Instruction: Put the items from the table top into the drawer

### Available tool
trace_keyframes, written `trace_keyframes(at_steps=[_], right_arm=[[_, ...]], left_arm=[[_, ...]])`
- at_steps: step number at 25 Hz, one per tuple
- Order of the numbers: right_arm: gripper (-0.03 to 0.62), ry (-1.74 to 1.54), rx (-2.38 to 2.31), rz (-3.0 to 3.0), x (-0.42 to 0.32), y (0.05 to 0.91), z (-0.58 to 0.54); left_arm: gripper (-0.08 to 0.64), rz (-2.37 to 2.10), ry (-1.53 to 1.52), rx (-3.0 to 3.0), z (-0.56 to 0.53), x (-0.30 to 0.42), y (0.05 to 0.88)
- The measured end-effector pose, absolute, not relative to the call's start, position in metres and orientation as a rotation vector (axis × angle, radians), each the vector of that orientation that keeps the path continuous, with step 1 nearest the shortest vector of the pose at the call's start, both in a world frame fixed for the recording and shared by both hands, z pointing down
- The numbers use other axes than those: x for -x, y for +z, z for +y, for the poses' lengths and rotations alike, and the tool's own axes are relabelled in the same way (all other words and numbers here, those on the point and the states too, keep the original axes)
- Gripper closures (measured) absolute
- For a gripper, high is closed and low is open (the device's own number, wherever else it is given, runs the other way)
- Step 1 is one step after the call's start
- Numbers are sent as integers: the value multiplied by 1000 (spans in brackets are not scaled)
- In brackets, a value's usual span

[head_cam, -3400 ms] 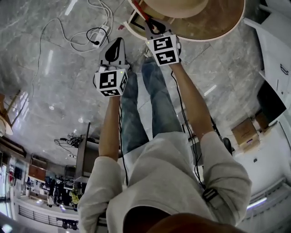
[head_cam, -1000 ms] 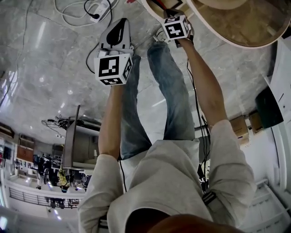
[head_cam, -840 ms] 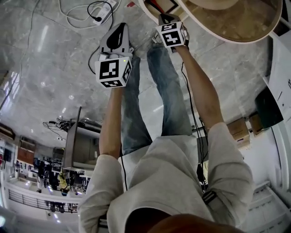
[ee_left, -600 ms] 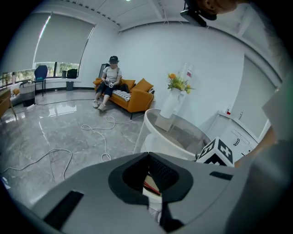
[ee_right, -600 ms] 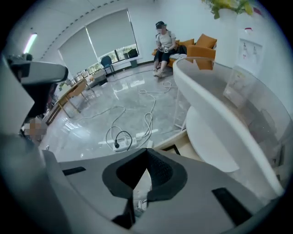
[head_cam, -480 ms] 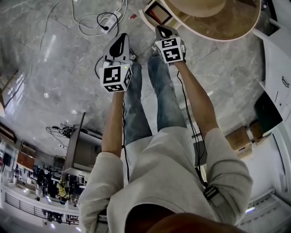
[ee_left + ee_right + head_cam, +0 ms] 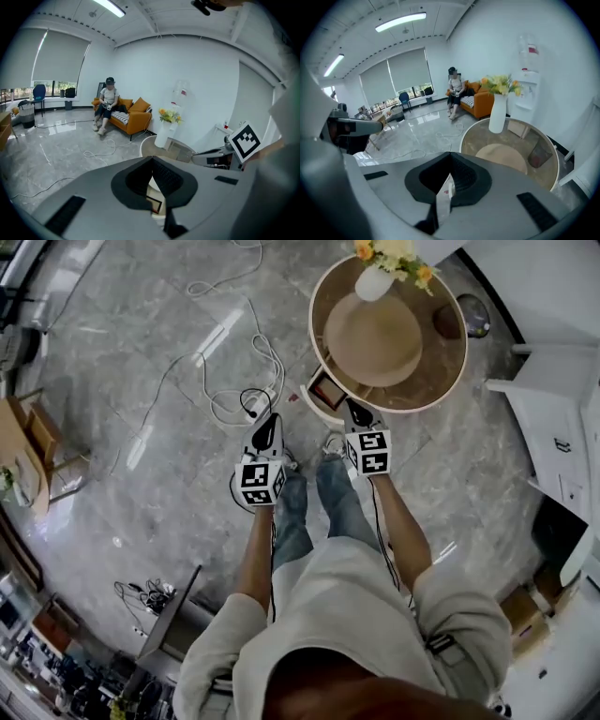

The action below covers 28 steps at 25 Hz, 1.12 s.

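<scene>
Lifted clear, and the table top is not done yet.
The left gripper [image 7: 152,160] and right gripper [image 7: 450,154] are closed and hold nothing. Just ahead, the drawer [image 7: 327,390] is open under the table [image 7: 427,371]. The hat [image 7: 373,338], vase [image 7: 374,283] and cup [image 7: 446,322] sit on top, so most seems left. Both grippers are higher than a second ago, away from the drawer.

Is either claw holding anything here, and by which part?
Nothing is held. The left claw and the right claw are both shut, tips together, with no item between them.
</scene>
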State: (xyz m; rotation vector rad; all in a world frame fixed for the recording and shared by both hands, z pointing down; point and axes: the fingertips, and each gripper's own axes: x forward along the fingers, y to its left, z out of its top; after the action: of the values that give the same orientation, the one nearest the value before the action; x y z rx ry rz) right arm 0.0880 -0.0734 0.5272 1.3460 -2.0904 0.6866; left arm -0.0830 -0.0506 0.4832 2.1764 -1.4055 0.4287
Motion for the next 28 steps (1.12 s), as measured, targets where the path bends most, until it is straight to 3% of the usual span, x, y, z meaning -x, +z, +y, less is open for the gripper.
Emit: trace_keyframes(at_steps=[13,28], right_arm=[[569,456,-1622,-2294,-113,259,-78],[569,266,-1700,-2327,-131,166,-55]], left_arm=[[545,-1493,270,-2388,-69,90,253],[545,-1604,145,-2441,-54,111,157]])
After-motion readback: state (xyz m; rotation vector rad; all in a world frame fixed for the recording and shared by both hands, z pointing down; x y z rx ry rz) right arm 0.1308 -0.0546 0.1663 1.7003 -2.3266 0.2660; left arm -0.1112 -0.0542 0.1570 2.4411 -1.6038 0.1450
